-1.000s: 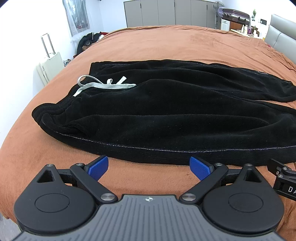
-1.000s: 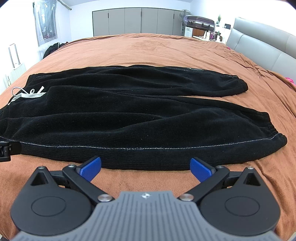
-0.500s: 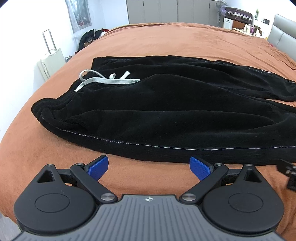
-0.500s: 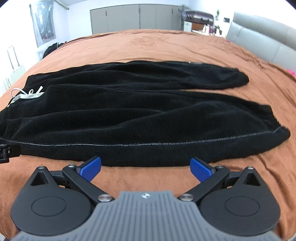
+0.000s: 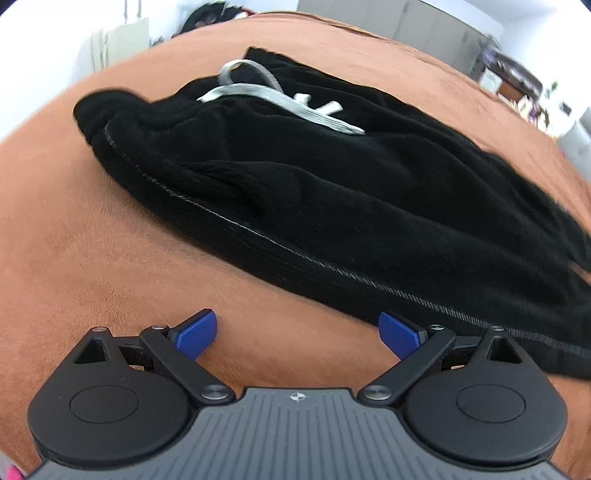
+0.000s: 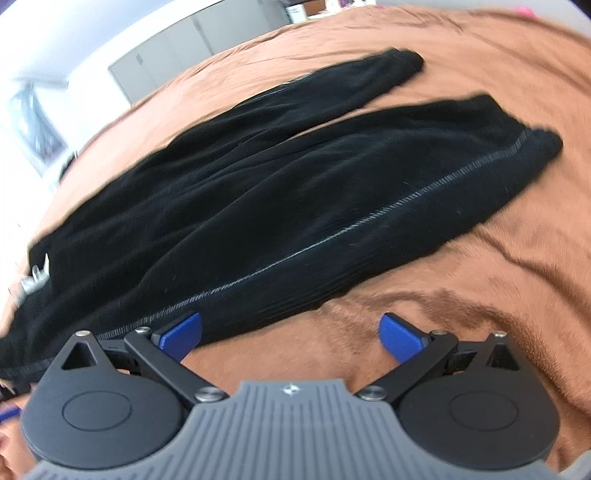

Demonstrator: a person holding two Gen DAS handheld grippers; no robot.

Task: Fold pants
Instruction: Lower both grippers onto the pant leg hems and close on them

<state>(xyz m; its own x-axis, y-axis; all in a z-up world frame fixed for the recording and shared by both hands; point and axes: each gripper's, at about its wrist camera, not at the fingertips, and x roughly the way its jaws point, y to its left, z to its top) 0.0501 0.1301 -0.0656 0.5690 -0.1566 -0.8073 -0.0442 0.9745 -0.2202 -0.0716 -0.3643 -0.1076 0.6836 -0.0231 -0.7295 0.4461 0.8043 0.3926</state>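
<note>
Black pants [image 5: 332, 192] lie flat on a brown bedspread [image 5: 74, 251], legs spread apart. The waistband with a grey drawstring [image 5: 280, 99] shows in the left wrist view. The two leg cuffs show in the right wrist view, the near cuff [image 6: 532, 147] and the far cuff [image 6: 402, 62]. My left gripper [image 5: 297, 332] is open and empty, just short of the pants' near seam edge below the waist. My right gripper [image 6: 290, 332] is open and empty at the near leg's seam edge [image 6: 280, 262], its left pad beside the cloth.
The bedspread [image 6: 480, 295] has wrinkles to the right of the near cuff. Grey wardrobes [image 6: 166, 59] stand along the far wall. A white suitcase [image 5: 122, 40] and dark clothes [image 5: 210, 11] lie past the bed's left side.
Both grippers have dropped lower and closer to the pants' near edge and tilted, the left toward the waist end, the right toward the cuff end. Both stay open.
</note>
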